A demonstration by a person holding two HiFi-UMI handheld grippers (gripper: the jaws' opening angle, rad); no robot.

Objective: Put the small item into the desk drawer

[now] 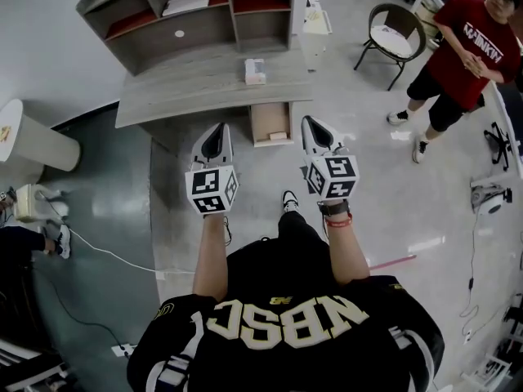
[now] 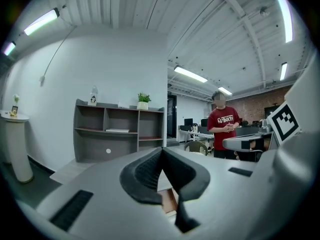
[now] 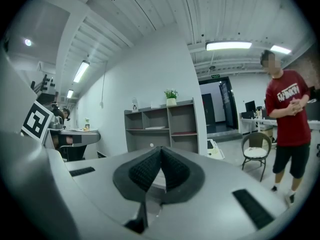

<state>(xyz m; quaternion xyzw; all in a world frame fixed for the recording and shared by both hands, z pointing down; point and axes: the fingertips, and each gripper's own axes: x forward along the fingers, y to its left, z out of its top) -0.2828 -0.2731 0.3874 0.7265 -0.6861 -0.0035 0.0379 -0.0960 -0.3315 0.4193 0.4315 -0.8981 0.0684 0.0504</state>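
A small white box (image 1: 255, 71) lies on the grey desk (image 1: 188, 88), near its right end. Below that end the wooden drawer (image 1: 270, 122) stands pulled out; a piece of it shows through the jaws as the drawer (image 2: 169, 200) in the left gripper view. My left gripper (image 1: 216, 129) hangs over the floor in front of the desk, left of the drawer, jaws shut and empty. My right gripper (image 1: 313, 122) is just right of the drawer, also shut with nothing held. In the gripper views the left gripper (image 2: 161, 149) and the right gripper (image 3: 160, 148) each show pads meeting at the tip.
A shelf unit (image 1: 196, 15) stands on the back of the desk. A person in a red shirt (image 1: 462, 51) stands at the right beside a chair (image 1: 392, 31). A white round stand (image 1: 33, 141) and a floor cable (image 1: 106, 251) are at the left.
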